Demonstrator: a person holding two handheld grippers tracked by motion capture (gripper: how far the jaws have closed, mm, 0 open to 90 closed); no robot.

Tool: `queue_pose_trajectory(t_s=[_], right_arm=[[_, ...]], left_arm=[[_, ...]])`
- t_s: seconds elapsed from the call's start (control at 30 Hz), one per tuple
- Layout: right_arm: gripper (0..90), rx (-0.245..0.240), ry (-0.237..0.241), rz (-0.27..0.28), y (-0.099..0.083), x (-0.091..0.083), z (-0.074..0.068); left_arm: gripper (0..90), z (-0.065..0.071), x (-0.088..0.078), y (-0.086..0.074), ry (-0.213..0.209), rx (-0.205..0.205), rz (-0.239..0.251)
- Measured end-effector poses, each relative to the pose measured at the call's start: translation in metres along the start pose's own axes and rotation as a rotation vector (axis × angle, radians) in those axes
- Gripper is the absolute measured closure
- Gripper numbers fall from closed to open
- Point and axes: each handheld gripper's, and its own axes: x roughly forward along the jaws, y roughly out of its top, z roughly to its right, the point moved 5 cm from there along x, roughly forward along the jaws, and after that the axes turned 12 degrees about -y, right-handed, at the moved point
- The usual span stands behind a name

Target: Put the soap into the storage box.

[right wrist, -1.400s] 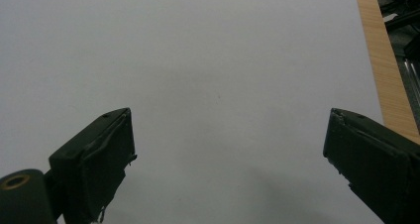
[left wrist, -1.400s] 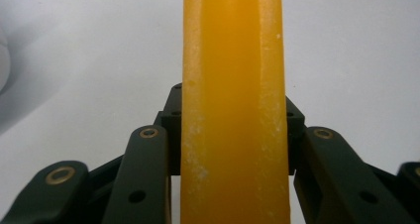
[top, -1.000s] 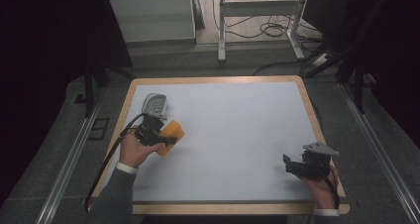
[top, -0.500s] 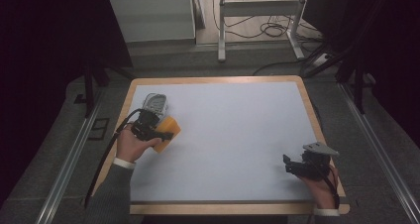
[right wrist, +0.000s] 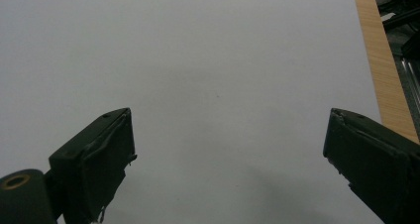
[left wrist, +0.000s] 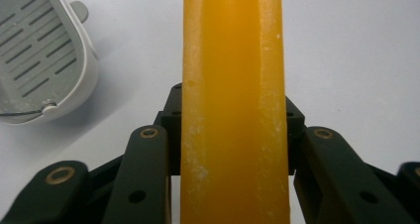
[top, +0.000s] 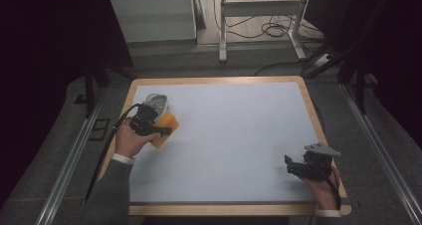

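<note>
Orange soap bar (left wrist: pixel 233 105) clamped in the left gripper (top: pixel 158 129); next, probably into the near-left soap dish (left wrist: pixel 39 50); right gripper (right wrist: pixel 230 159) open, empty.

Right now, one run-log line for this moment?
left claw: shut on yellow-orange soap bar | right claw: open, empty | grey slotted soap dish: beside bar

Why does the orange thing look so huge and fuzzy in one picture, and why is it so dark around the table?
In the left gripper view the orange block sits right against the camera, so it looms soft-edged. In the high view light falls on the white table alone; the room around stays dark.
</note>
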Motion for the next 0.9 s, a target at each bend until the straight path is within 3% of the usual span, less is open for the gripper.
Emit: queue_pose_trajectory(t_s=[0.9], right_arm=[[5.7, -0.001, 0.001, -0.004, -0.001, 0.001, -0.001]], left_arm=[[61.0, -0.019, -0.013, 0.011, 0.01, -0.039, 0.031]])
